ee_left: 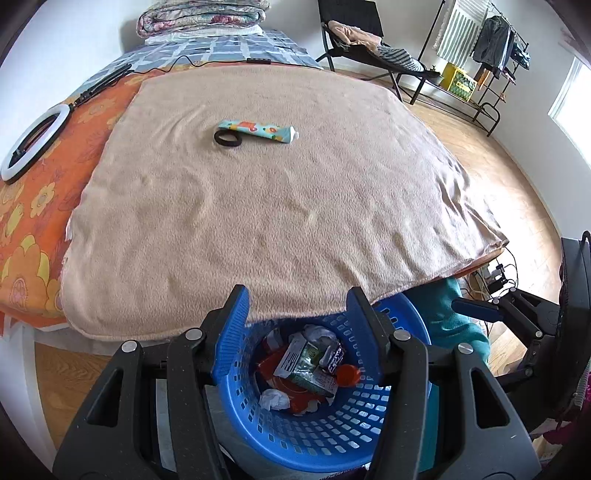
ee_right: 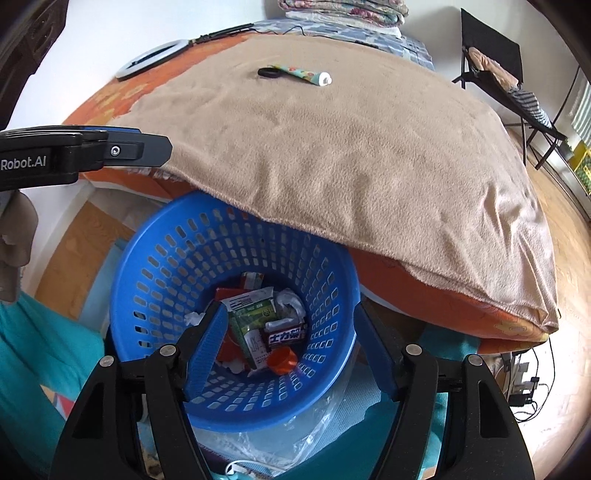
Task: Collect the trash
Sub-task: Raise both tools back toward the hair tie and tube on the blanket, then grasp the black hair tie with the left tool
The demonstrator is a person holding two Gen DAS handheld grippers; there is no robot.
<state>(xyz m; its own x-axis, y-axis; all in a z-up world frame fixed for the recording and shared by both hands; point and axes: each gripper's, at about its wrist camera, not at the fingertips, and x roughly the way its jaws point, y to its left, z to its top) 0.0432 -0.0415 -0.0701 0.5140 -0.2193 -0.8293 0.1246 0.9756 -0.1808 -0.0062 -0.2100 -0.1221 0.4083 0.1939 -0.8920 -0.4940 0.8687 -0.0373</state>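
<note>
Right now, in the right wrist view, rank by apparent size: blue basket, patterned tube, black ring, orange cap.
1. blue basket, largest
2. patterned tube
3. orange cap and black ring: look alike; the cap is much nearer the camera, so unranked.

Open right claw (ee_right: pixel 291 350) above trash-filled blue basket (ee_right: pixel 155 258); tube (ee_right: pixel 304 75) on beige blanket (ee_right: pixel 351 155)

A white ring light (ee_left: pixel 35 142) lies far left on the orange flowered sheet (ee_left: pixel 26 221); a black folding chair (ee_left: pixel 354 33) (draped with clothes) stands far right.
</note>
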